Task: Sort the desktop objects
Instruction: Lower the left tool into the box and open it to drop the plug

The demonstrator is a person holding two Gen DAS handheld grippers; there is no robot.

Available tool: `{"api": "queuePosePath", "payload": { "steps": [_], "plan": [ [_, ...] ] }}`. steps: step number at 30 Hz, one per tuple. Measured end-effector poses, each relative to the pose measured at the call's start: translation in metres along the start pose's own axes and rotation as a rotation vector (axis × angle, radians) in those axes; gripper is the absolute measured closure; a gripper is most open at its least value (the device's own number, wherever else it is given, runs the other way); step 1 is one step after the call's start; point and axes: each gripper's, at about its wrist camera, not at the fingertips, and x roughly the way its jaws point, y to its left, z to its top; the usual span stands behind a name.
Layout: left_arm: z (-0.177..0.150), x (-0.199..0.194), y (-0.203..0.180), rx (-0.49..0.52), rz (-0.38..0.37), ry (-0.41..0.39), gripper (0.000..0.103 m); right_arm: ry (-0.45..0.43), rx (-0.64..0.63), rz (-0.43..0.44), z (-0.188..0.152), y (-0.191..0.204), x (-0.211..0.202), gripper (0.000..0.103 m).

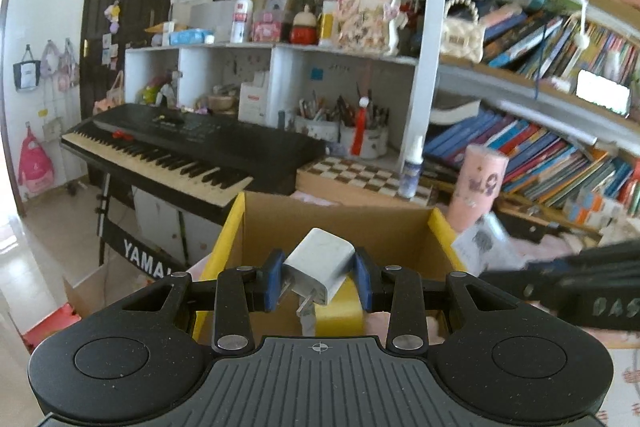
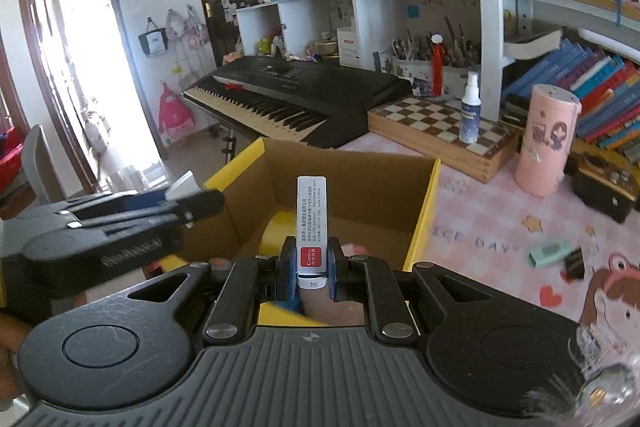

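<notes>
While both grippers hang over the near rim of the open cardboard box (image 2: 352, 183), the left gripper (image 1: 319, 277) has its jaws closed on a white USB wall charger (image 1: 320, 267) (prongs pointing down), and the right gripper (image 2: 312, 267) clamps a narrow silver staple box (image 2: 311, 223) upright. A yellow tape roll (image 2: 280, 231) lies inside. Farther right, on the pink mat (image 2: 480, 227), rest a green eraser (image 2: 548, 253) and a pink canister (image 2: 546, 141).

left hand-held gripper (image 1: 319, 277): black linkages, blue pads, silver screws | right hand-held gripper (image 2: 311, 273): same, ribbed grey body
</notes>
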Motion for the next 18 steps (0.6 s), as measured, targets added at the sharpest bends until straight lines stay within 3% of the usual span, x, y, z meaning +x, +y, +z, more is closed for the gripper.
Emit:
{"api": "queuePosePath", "payload": {
  "steps": [18],
  "plan": [
    [-0.023, 0.053, -0.007, 0.048, 0.063, 0.195, 0.068, 0.091, -0.124, 0.075, 0.015, -0.020, 0.061, 0.090]
  ]
}}
